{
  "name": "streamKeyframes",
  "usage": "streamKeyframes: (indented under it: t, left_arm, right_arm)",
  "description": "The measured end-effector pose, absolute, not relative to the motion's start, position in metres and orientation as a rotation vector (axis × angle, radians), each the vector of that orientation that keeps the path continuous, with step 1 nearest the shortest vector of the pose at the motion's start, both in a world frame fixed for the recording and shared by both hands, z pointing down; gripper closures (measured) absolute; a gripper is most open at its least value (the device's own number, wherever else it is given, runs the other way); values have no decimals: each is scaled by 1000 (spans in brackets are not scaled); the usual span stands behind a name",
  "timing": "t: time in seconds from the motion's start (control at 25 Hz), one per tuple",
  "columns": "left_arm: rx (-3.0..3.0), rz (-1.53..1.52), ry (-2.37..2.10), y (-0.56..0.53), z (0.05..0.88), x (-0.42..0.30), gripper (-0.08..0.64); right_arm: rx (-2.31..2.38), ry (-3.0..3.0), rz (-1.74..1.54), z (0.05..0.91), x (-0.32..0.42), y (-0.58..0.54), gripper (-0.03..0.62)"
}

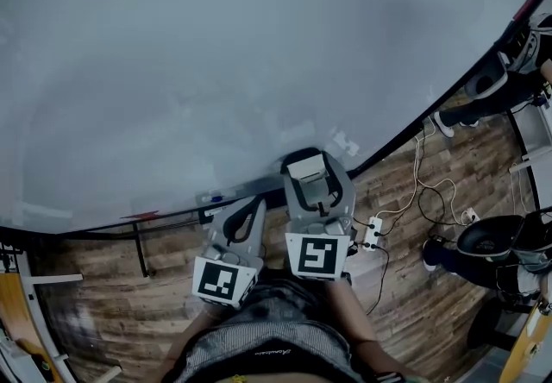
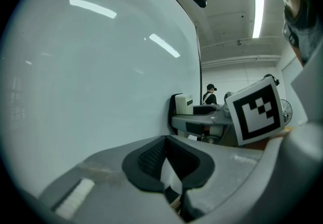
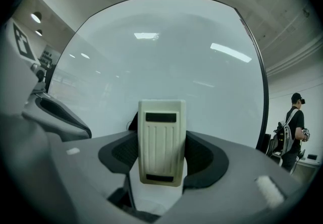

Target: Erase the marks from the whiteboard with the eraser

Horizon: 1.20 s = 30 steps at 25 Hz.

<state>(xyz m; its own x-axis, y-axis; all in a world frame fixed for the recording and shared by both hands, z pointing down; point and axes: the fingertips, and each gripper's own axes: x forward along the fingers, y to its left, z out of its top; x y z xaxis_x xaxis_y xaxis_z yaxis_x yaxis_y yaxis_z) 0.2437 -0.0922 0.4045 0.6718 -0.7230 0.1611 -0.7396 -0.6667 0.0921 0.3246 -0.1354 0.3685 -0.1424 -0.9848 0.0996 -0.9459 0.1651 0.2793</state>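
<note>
The large whiteboard (image 1: 216,71) fills the head view, and I can make out no clear marks on it, only faint smudges near its lower right. My right gripper (image 1: 312,187) is shut on a cream eraser (image 1: 308,170), held up at the board's bottom edge. In the right gripper view the eraser (image 3: 161,140) stands upright between the dark pads, facing the whiteboard (image 3: 166,51). My left gripper (image 1: 246,210) hangs just left of it, below the board, shut and empty. The left gripper view shows its jaws (image 2: 169,165) together, with the whiteboard (image 2: 91,76) to the left and the eraser (image 2: 184,103) beyond.
A narrow tray (image 1: 172,219) under the board carries a blue-capped marker (image 1: 216,197) and a red one (image 1: 142,216). A power strip (image 1: 373,233) with cables lies on the wooden floor. Someone's shoes (image 1: 448,122) are at the right. A person (image 3: 295,127) stands farther off.
</note>
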Motion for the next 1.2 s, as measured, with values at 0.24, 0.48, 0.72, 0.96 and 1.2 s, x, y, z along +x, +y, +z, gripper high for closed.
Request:
streamKeyframes:
  t: [0.24,0.48,0.72,0.96,1.2]
  left_arm:
    - [2709,186,-1254,-102,405,279,557]
    - [2681,186,-1290,-106,405,307,557]
    - [2700,193,-1328,-103,407,322,557]
    - [2641,172,-1364,-105,408,330,557]
    - [2613,169,-1393,-102,414,326,557]
  right_arm:
    - [1869,-2174,-210,372,375,-146,330]
    - [1905,-2147,-200,377,423,-152,330]
    - [1927,-2128,-212,380,460,-154,330]
    - [1917,-2127,-205,384,475,-157,330]
    - [1922,-2118,-162,384,475,-156,331]
